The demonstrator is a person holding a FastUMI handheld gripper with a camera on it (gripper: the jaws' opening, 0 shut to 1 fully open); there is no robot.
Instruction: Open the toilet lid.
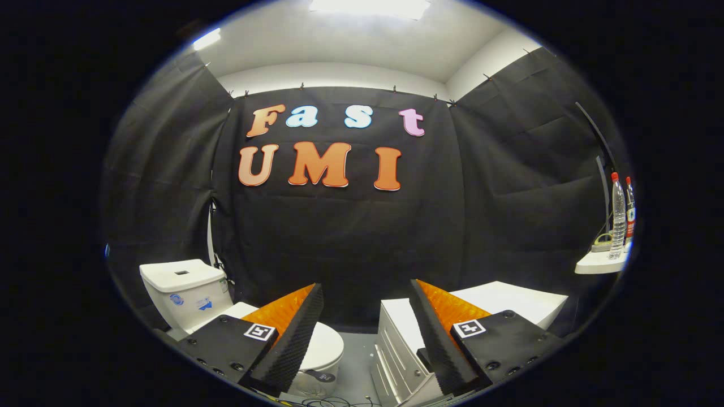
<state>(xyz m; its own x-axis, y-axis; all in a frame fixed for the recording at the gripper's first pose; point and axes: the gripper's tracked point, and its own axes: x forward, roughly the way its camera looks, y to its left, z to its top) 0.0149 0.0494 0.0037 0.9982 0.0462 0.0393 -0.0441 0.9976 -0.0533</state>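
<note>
Jaws spread empty, toilet lid down beyond.

Ahead of your spread fingers, nothing between them, the grey floor carries the white toilet, lid down, a white cabinet beside it, and loose cables. A small white shelf holds two bottles.

The one camera rides on the gripper and looks forward along its two fingers, which stand wide apart with nothing between them. It sits well back and fairly low, facing the booth's rear wall head-on. The toilet, lid down, lies beyond the left finger, a white cabinet beyond the right, and a shelf with bottles far right.
</note>
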